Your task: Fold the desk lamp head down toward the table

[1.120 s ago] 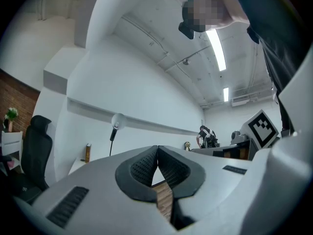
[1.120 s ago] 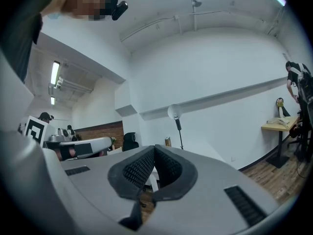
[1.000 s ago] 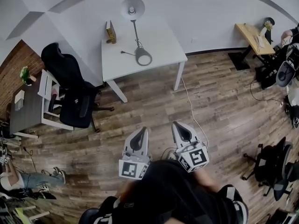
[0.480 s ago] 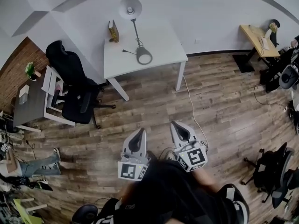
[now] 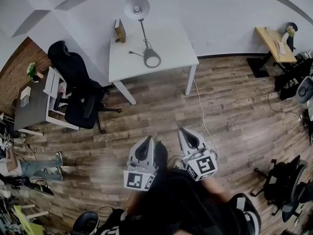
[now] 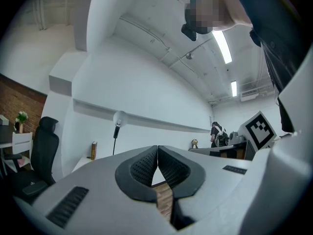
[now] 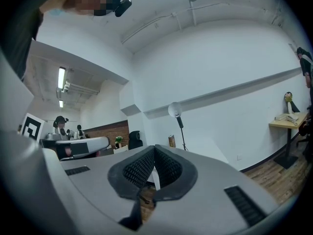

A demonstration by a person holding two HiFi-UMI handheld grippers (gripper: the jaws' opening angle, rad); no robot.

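The desk lamp [image 5: 142, 31] stands upright on a white table [image 5: 168, 53] across the room, its round white head [image 5: 135, 7] raised on a thin dark stem above a grey round base [image 5: 151, 60]. The lamp also shows small in the left gripper view [image 6: 118, 124] and in the right gripper view [image 7: 176, 115]. My left gripper [image 5: 145, 142] and right gripper [image 5: 189, 134] are held low in front of me over the wood floor, far from the table. Both are shut with nothing between the jaws.
A small brown book [image 5: 119, 31] stands on the table's far left. A black office chair [image 5: 78, 94] and a grey side table [image 5: 30, 104] are left of it. A white cable [image 5: 201, 112] runs across the floor. More chairs [image 5: 281, 190] stand at right.
The view has shifted slightly toward the table; the lamp and table sit a little further right in the frame. Both grippers stay shut and keep their place in front of me.
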